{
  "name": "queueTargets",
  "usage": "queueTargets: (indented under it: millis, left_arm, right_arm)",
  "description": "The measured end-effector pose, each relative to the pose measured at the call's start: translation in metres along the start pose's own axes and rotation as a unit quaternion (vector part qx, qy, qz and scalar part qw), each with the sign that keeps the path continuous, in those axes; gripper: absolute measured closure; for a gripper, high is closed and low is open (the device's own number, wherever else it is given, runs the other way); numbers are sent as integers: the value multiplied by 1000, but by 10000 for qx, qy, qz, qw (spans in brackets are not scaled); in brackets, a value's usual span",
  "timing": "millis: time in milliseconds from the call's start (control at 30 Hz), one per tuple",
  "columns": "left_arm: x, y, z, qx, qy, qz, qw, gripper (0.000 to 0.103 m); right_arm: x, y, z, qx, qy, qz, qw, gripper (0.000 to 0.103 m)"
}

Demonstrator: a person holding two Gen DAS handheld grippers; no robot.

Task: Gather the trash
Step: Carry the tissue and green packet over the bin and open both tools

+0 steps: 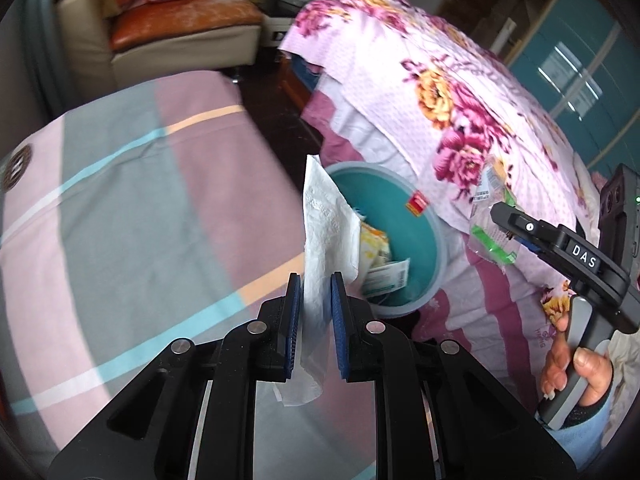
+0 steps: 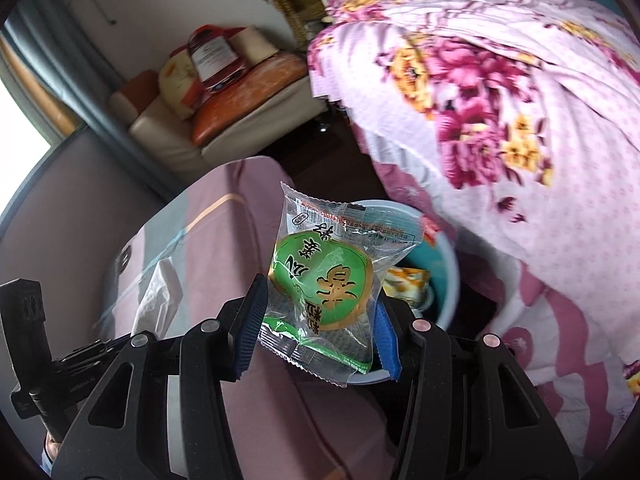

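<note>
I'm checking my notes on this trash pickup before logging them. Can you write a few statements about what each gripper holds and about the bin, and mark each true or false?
1. The left gripper holds a white tissue. True.
2. The right gripper is empty. False: its fingers pinch a green snack wrapper.
3. The teal bin already has trash in it. True.
4. The bin stands on the armchair. False: it sits low between the two beds.

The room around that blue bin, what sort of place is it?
Most likely a bedroom at home. A floral quilt lies heaped beside a striped bedsheet, and a cushioned armchair stands at the back. The bin sits on the floor between the beds.
</note>
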State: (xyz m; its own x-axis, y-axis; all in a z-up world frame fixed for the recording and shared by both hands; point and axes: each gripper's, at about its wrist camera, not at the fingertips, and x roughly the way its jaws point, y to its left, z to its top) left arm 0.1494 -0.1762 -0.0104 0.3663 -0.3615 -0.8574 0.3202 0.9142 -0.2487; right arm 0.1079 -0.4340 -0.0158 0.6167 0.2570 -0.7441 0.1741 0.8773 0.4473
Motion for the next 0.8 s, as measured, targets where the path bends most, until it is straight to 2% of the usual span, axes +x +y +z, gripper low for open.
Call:
queueTargets:
  millis: [300,500,700,767,800]
  left_arm:
    - [38,-50,14,434,267,-136,9986,87]
    - [61,-61,18,529,440,-121,9976,87]
    - [72,-54,17,425,546,-94,9976,86]
    - [73,-51,17,379,560,-103,9977,79]
    - [73,-50,17,371,551,-88,9978,67]
  right_arm:
    - [2,-29,5,210,0,-91,9997,55]
    - [9,-37,5,277,80,-132,9995,55]
    - [15,-40,6,308,133,-149,9993,55]
    - [18,-41,6,307,164,-158,9993,55]
    - [20,-41,7,305,191,-160,9992,55]
